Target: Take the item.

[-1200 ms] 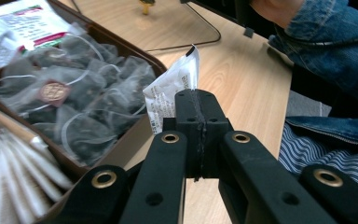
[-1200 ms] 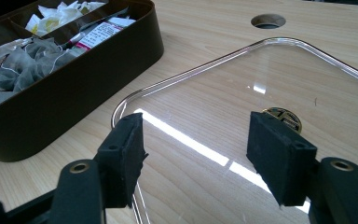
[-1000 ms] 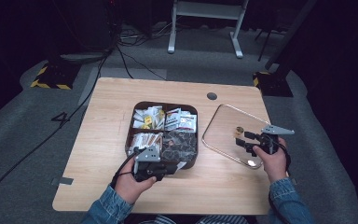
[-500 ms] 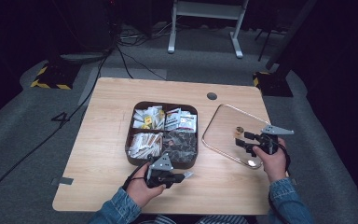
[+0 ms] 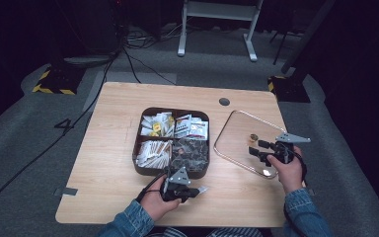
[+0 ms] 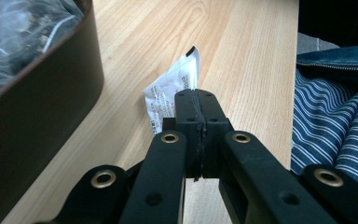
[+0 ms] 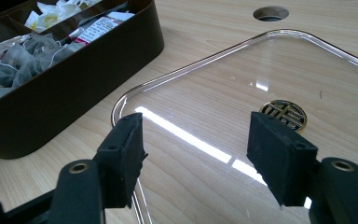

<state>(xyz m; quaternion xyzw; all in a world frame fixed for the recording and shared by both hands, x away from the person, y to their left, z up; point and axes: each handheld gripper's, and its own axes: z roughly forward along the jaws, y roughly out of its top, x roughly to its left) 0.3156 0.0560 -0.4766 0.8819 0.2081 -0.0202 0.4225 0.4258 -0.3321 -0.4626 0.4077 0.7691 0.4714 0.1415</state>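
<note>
Carrying white sachet (image 6: 170, 91) pinched in left gripper (image 5: 193, 190), clear of compartment box (image 5: 143, 165). Right gripper (image 7: 193, 144) half open, empty, over glass lid (image 7: 270, 84). Next probably: set sachet down, release.

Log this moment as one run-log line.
left gripper: shut on white sachet beside brown box | right gripper: open over clear lid

Glossy clear lid (image 5: 242, 140), matt wood table (image 5: 108, 168)

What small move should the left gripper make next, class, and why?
Probably lower and release: the left gripper is shut on a white sachet just over bare table, outside the brown box.
</note>
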